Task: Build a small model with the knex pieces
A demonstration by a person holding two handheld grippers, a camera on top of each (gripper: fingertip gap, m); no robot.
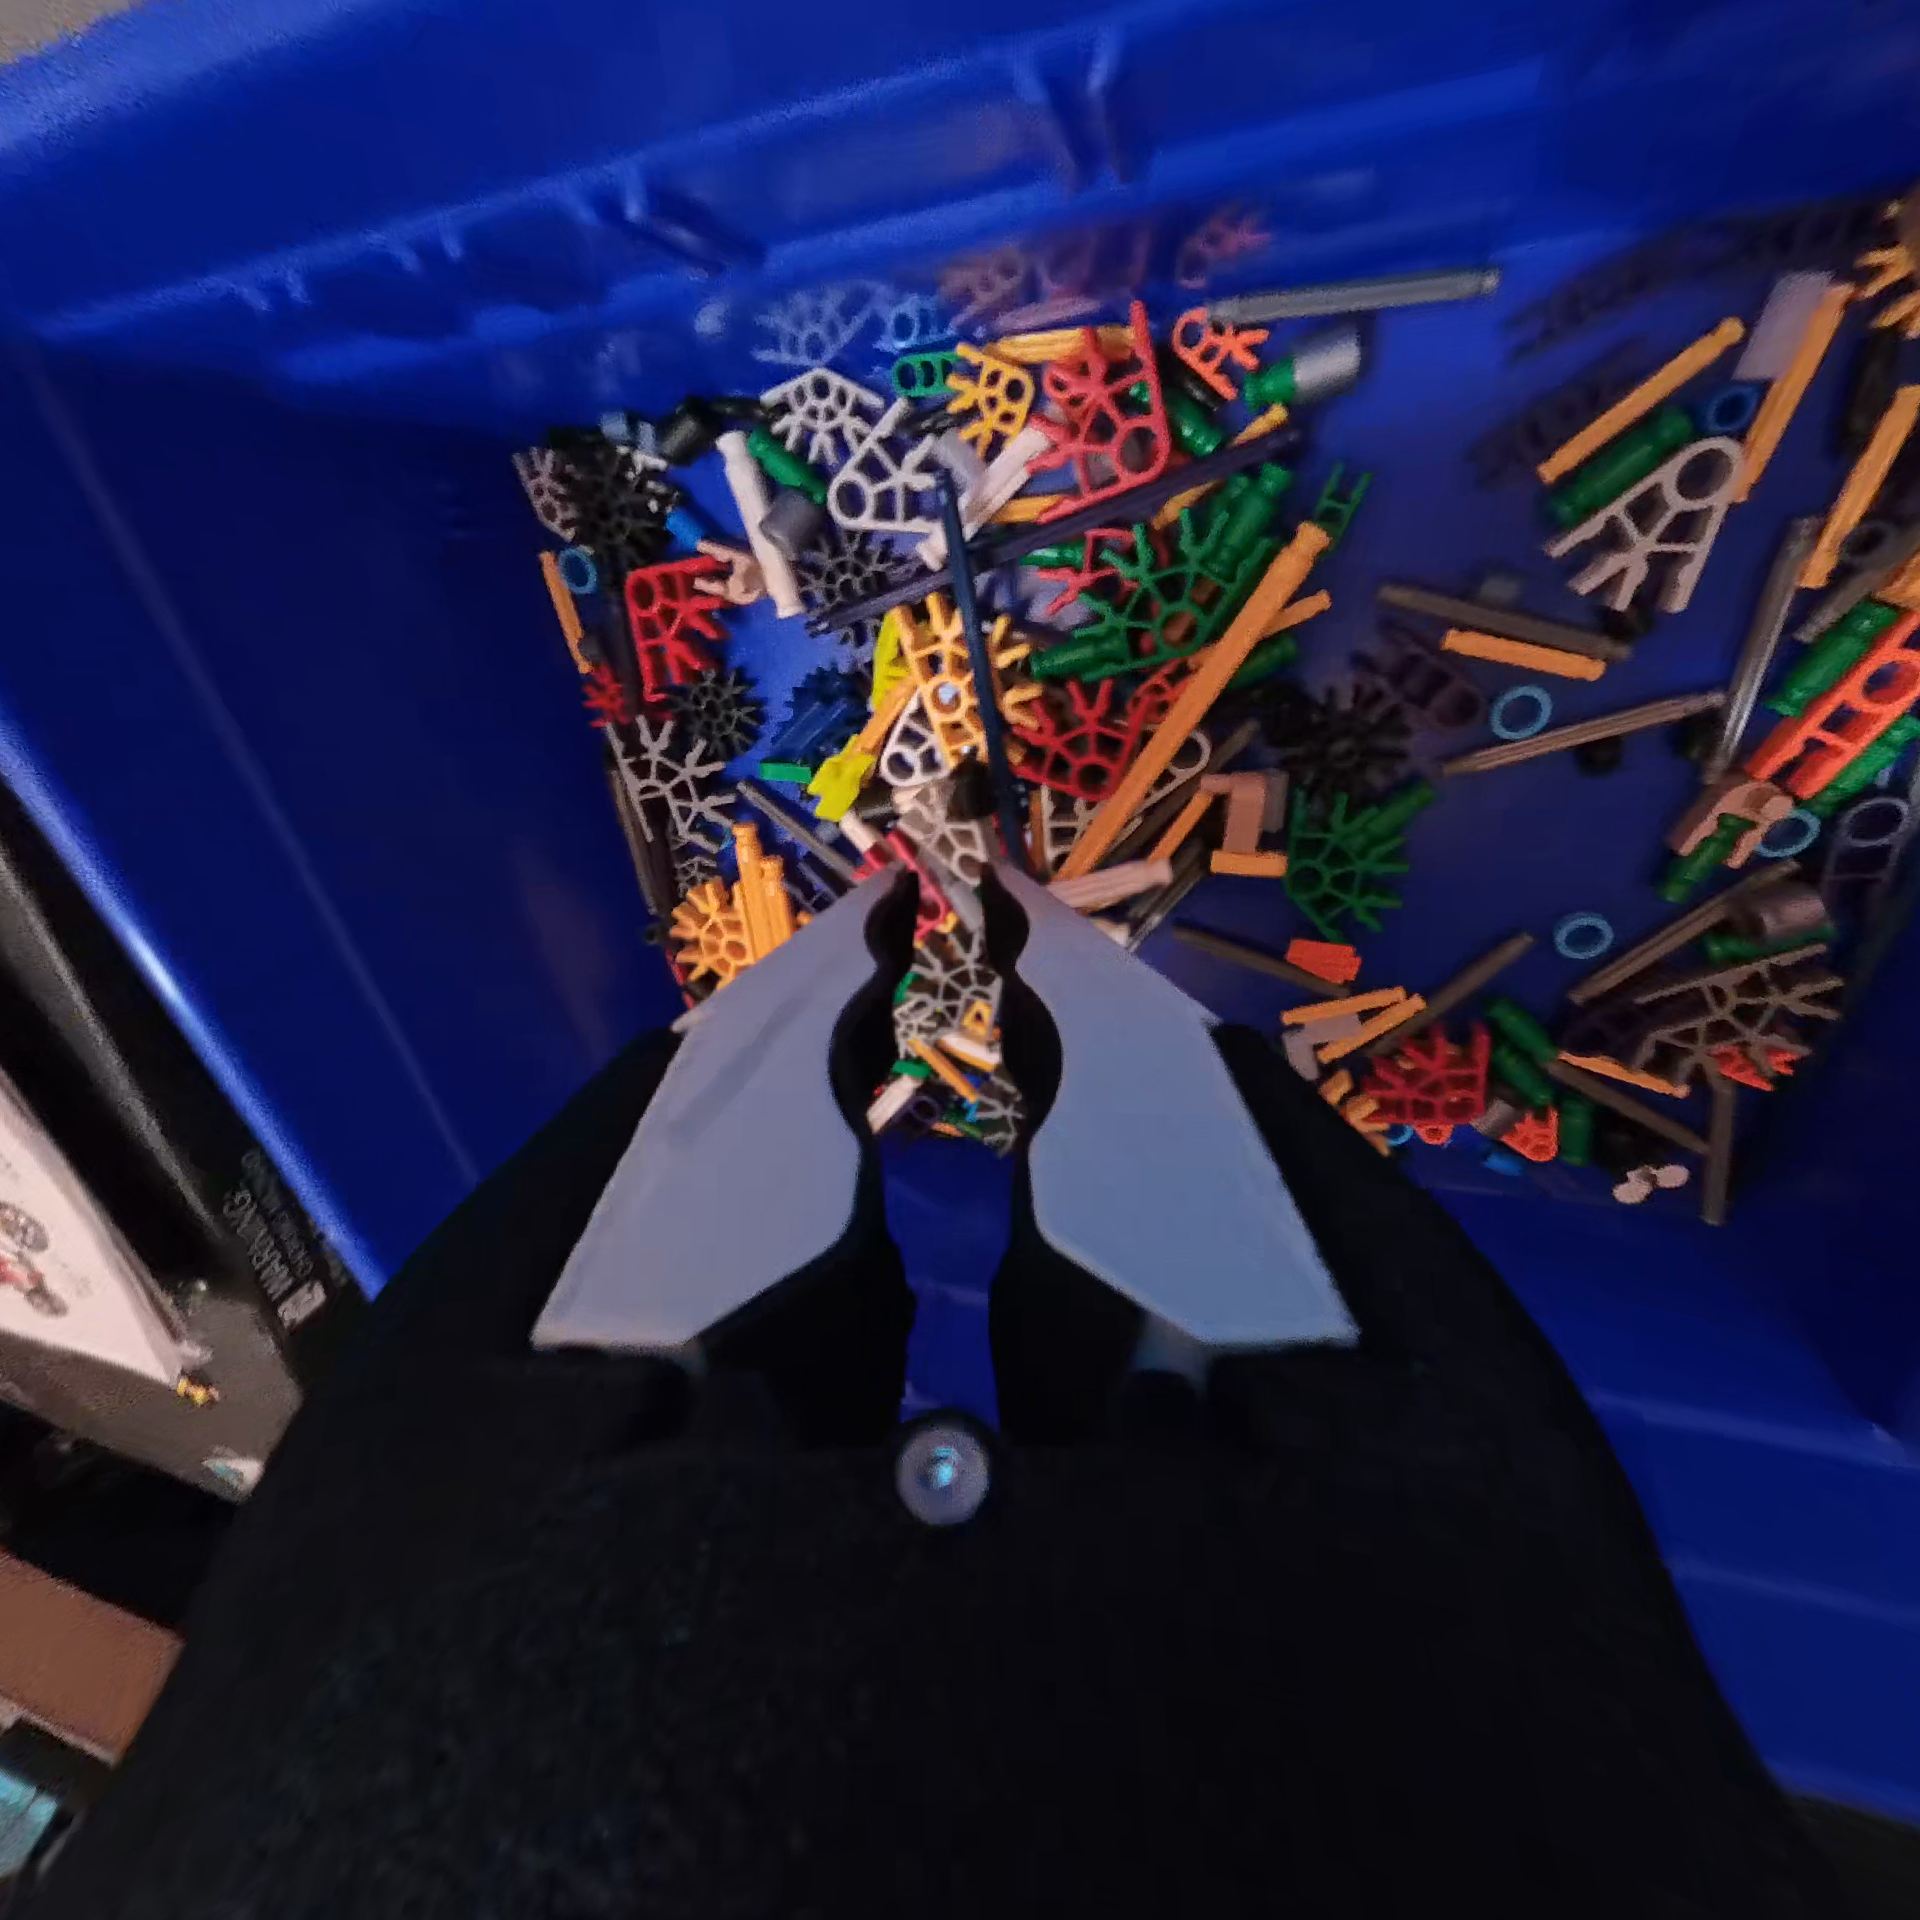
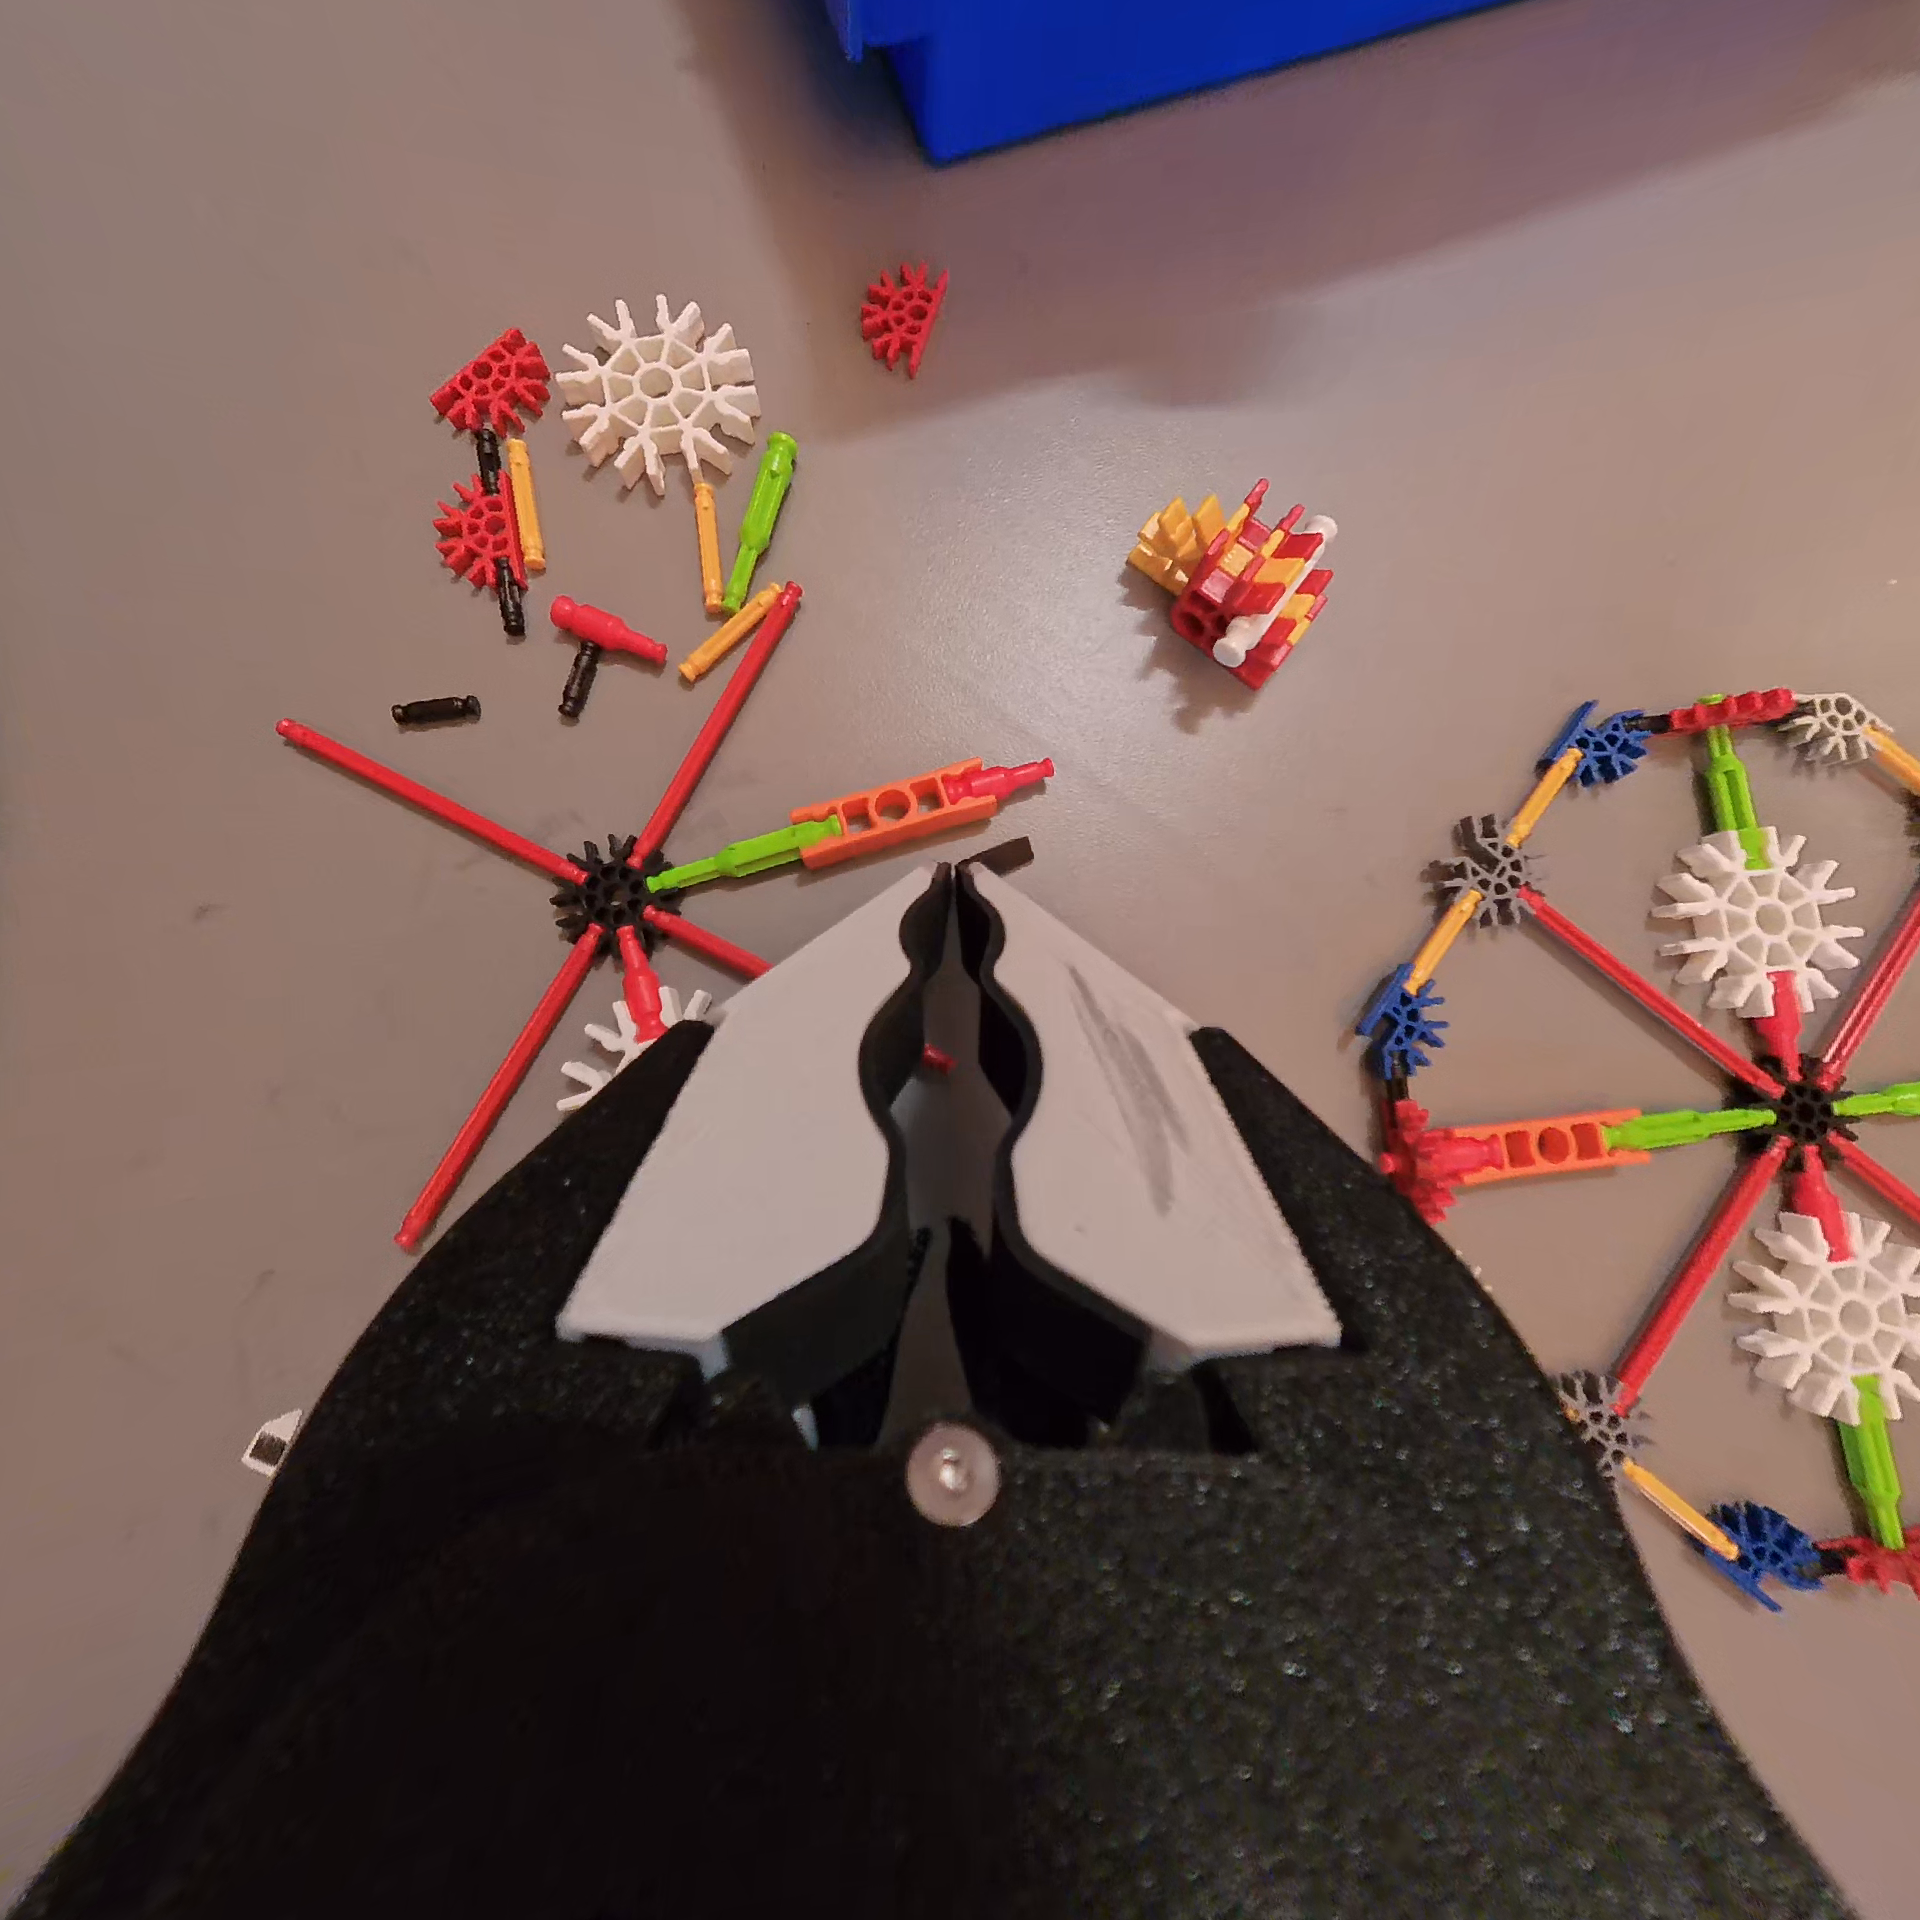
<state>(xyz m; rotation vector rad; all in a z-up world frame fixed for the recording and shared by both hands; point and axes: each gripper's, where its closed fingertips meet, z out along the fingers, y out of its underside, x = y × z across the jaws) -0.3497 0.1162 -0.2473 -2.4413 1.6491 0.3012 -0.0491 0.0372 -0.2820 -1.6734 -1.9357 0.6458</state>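
My left gripper [image 1: 945, 881] hangs inside a blue bin [image 1: 312, 644], just above a heap of small plastic construction pieces [image 1: 966, 665]: rods and flat connectors in red, orange, green, grey and black. Its jaws stand a little apart and nothing shows gripped between them. A thin dark blue rod [image 1: 971, 665] lies in the heap and ends by the right fingertip. My right gripper [image 2: 953, 878] is shut over a grey table, and a short black rod [image 2: 1003, 855] sticks out at its tips. It is next to a black hub with red spokes [image 2: 608, 894] carrying a green rod and an orange connector [image 2: 894, 816].
A built wheel of rods and white snowflake connectors [image 2: 1803, 1107] lies at the right. Loose connectors and short rods [image 2: 657, 390] lie at the far left, with a red-yellow stack [image 2: 1242, 587] in the middle. The blue bin's corner [image 2: 1091, 73] is ahead. Boxes [image 1: 73, 1278] stand left of the bin.
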